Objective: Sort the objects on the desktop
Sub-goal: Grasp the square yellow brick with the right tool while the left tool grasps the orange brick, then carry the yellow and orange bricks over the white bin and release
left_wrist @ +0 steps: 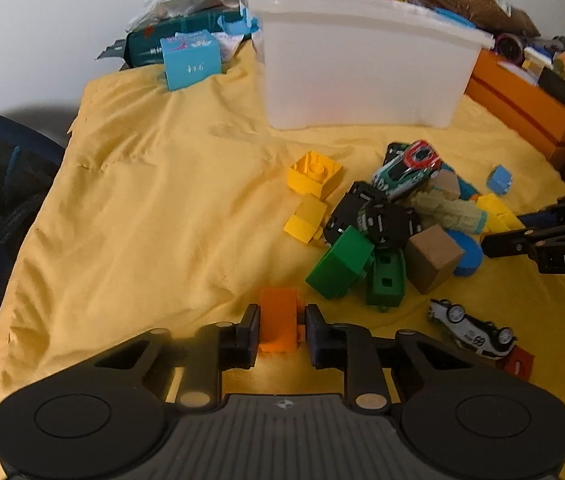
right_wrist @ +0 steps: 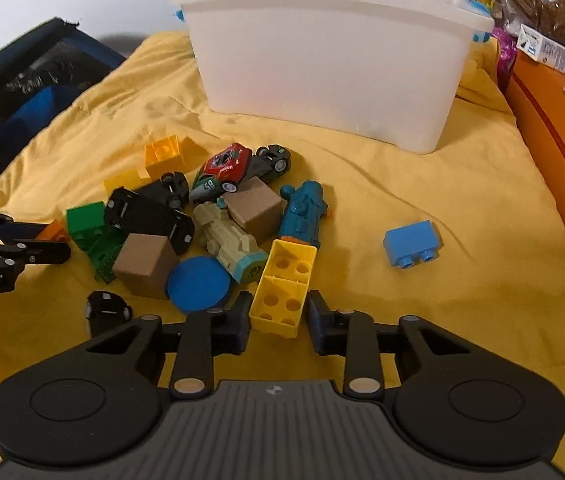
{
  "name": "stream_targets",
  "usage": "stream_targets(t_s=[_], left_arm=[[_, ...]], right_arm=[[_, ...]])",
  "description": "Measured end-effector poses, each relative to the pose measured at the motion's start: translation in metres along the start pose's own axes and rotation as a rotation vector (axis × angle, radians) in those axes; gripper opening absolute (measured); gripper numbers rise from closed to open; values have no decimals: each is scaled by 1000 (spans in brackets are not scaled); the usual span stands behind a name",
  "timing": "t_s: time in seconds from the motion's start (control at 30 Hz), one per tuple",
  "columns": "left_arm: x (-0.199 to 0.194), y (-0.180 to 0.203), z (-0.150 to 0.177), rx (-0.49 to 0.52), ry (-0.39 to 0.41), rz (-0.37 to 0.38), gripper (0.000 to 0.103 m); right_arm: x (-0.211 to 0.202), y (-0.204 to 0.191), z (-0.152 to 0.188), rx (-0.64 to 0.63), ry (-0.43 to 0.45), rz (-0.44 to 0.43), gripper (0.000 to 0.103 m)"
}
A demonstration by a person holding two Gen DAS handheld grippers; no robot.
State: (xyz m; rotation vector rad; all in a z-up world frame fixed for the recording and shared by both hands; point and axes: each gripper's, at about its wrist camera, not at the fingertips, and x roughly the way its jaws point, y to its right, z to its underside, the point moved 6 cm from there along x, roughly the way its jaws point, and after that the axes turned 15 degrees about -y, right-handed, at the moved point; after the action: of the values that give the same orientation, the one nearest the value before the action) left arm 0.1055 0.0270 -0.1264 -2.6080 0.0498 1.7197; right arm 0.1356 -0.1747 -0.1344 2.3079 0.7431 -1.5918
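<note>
Right now our left gripper (left_wrist: pixel 281 330) has its jaws clenched on an orange block (left_wrist: pixel 278 322), both pads pressing its sides, low over the yellow cloth (left_wrist: pixel 154 220). Our right gripper (right_wrist: pixel 278 320) is spread wide, its fingers on either side of the near end of an upturned yellow brick (right_wrist: pixel 282 288); we cannot tell whether the pads touch it. Just beside that brick lie a blue disc (right_wrist: pixel 198 283), a pale toy locomotive (right_wrist: pixel 230 240) and a teal one (right_wrist: pixel 302 216). Two brown cubes (right_wrist: pixel 144 266), green blocks (right_wrist: pixel 86 220) and several toy cars (right_wrist: pixel 224 168) crowd the same heap. A light blue brick (right_wrist: pixel 412 242) lies apart to the right. Behind the heap stands a white plastic bin (right_wrist: pixel 334 80), upright on the cloth.
</note>
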Motion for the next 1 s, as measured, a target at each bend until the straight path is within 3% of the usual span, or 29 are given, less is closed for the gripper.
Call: stream_targets(t_s=[0.33, 0.5, 0.8, 1.0], left_arm=[[-37, 3, 11, -24, 70, 43, 26], [-49, 9, 3, -42, 88, 58, 26], [-113, 27, -74, -7, 213, 55, 26], [-130, 32, -127, 0, 250, 58, 26]], right_arm=[[-25, 16, 20, 43, 38, -48, 27], [-40, 19, 12, 75, 69, -68, 27], [-127, 14, -53, 84, 234, -112, 27], [-145, 18, -100, 69, 281, -79, 27]])
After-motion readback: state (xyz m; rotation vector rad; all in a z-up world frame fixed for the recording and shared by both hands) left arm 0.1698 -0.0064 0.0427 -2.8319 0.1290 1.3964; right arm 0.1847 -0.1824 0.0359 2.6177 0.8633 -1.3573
